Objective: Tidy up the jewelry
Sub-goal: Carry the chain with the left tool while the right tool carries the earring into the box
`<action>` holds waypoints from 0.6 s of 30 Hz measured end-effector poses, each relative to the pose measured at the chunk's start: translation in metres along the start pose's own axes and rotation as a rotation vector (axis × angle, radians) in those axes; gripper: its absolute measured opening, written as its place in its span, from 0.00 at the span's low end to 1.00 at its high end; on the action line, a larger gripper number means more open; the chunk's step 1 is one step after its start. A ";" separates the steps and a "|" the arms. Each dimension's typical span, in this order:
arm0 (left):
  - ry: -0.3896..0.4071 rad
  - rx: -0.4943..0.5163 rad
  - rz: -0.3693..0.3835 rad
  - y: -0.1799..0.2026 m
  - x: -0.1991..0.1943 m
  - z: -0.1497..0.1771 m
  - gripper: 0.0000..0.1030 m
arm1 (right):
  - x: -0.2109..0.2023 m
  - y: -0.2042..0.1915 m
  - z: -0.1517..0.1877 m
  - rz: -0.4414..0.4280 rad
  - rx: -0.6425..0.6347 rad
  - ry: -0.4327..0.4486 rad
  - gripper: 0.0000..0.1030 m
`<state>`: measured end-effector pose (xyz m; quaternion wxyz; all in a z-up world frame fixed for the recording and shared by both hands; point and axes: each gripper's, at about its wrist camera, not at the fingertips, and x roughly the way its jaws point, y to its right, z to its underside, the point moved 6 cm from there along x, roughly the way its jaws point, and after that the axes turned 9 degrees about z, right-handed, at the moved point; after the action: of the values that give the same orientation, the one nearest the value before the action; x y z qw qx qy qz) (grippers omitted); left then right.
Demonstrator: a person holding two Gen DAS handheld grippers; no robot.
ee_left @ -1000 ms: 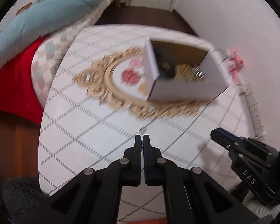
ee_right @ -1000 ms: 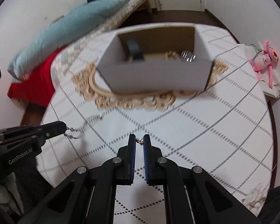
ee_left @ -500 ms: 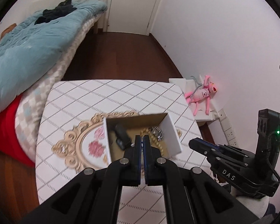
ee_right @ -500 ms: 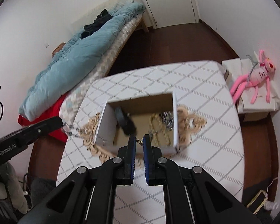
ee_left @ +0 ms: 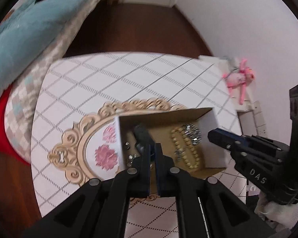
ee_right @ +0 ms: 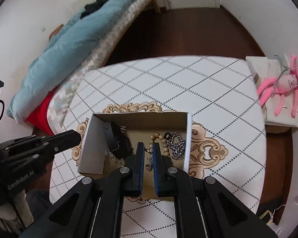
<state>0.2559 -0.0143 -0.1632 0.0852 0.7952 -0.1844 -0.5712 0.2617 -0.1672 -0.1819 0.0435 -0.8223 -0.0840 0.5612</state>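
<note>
Box [ee_left: 164, 138] sits mid-table w/ beads [ee_left: 185, 150] + silver chain [ee_left: 192, 133] inside. Left wrist view: left gripper [ee_left: 152, 150] over box's near left corner, jaws slightly apart, nothing visibly held.

Right wrist view: right gripper [ee_right: 148, 150] above box's near edge, jaws parted, small necklace bits [ee_right: 149, 161] below. Judgement: drop release — stay inside walls, lift straight up, don't snag chain.

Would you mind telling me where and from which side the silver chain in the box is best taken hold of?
Grip the silver chain on an upper loop of its heap, coming straight down from above: it lies bunched on the floor of the cardboard box, close against the right wall and beside the bead bracelet, so side approaches are probably blocked.
</note>
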 end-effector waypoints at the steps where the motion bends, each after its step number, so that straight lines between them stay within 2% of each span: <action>1: -0.006 -0.013 -0.003 -0.003 0.001 0.000 0.05 | 0.005 0.000 -0.002 -0.005 -0.001 -0.019 0.08; 4: -0.006 -0.028 -0.056 -0.012 0.001 -0.002 0.05 | 0.012 0.002 -0.006 0.009 0.012 -0.053 0.09; 6: 0.005 -0.031 -0.094 -0.017 -0.001 -0.003 0.07 | 0.012 0.003 -0.010 0.030 0.008 -0.048 0.14; 7: 0.005 -0.034 -0.110 -0.020 -0.001 -0.004 0.18 | 0.012 0.003 -0.010 0.033 0.009 -0.048 0.30; 8: 0.007 -0.037 -0.132 -0.023 -0.002 -0.004 0.46 | 0.011 0.005 -0.011 0.042 0.011 -0.046 0.48; 10: 0.027 -0.045 -0.146 -0.028 -0.005 -0.006 0.79 | 0.009 0.007 -0.012 0.049 0.011 -0.040 0.57; 13: 0.055 -0.050 -0.168 -0.032 -0.009 -0.005 0.80 | 0.004 0.013 -0.012 0.091 0.015 -0.019 0.57; 15: 0.053 -0.050 -0.194 -0.035 -0.008 -0.001 0.90 | 0.000 0.019 -0.009 0.153 0.013 -0.008 0.59; 16: 0.056 -0.046 -0.203 -0.035 -0.007 0.001 0.99 | 0.000 0.020 -0.007 0.179 0.007 -0.005 0.71; 17: 0.062 -0.043 -0.209 -0.036 -0.006 0.003 1.00 | -0.001 0.023 -0.004 0.210 -0.001 -0.001 0.89; 18: 0.070 -0.035 -0.219 -0.035 -0.005 0.007 1.00 | -0.001 0.025 0.001 0.254 -0.011 0.001 0.96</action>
<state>0.2545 0.0204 -0.1735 0.0427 0.8284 -0.0835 -0.5523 0.2631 -0.1918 -0.1857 -0.0327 -0.8268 0.0179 0.5612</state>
